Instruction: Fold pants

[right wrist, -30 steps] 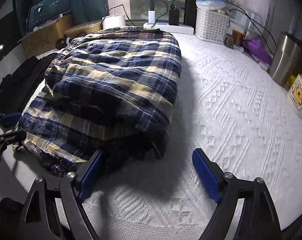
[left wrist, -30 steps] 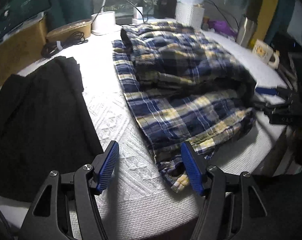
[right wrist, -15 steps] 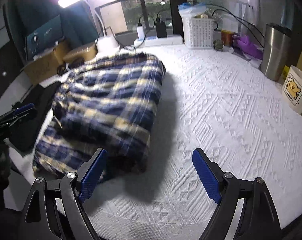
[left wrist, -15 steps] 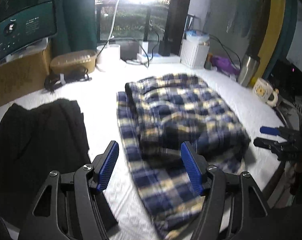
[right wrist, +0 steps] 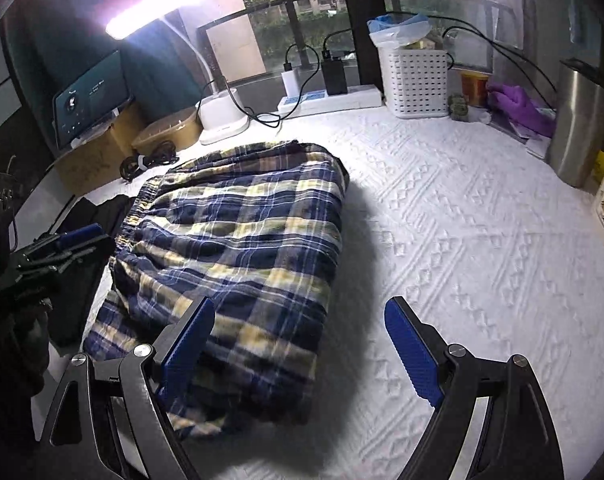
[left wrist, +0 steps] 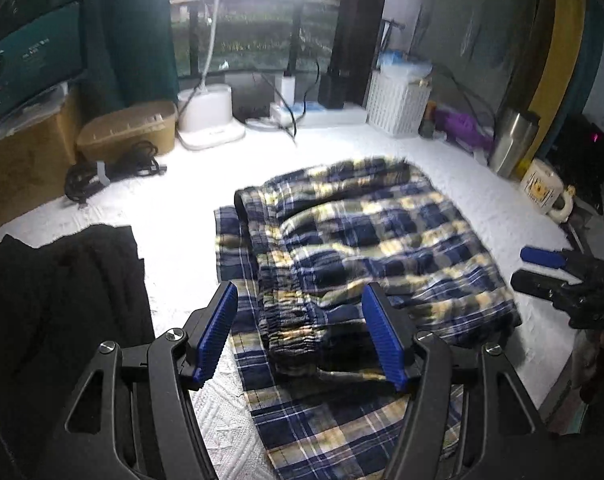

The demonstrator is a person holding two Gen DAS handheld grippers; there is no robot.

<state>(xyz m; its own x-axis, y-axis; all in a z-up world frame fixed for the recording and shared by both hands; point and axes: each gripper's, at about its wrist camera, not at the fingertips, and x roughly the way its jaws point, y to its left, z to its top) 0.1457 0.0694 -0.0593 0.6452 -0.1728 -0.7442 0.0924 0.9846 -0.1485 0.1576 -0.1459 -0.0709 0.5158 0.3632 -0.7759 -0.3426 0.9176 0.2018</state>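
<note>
Blue, yellow and white plaid pants [left wrist: 366, 248] [right wrist: 242, 248] lie folded in a thick stack on the white textured table cover [right wrist: 462, 248]. A single lower layer sticks out toward the near edge in the left wrist view. My left gripper [left wrist: 300, 336] hovers open above the near end of the pants, nothing between its blue pads. Open as well, my right gripper [right wrist: 300, 348] hangs above the pants' right edge and the bare cover. Each gripper appears at the edge of the other's view: the right gripper [left wrist: 542, 270], the left gripper [right wrist: 68, 242].
A black garment [left wrist: 58, 300] lies left of the pants. Along the back stand a cardboard box [left wrist: 18, 160], a round tan box [left wrist: 130, 128], a cable bundle [left wrist: 110, 168], a lamp base [left wrist: 210, 116], a power strip [right wrist: 330, 100] and a white basket [right wrist: 416, 80]. A steel tumbler [right wrist: 578, 120] and mug [left wrist: 542, 192] stand right.
Both grippers have drawn back and up from the pants, so the whole stack and more of the room now show. The pants lie still, and both grippers stay open.
</note>
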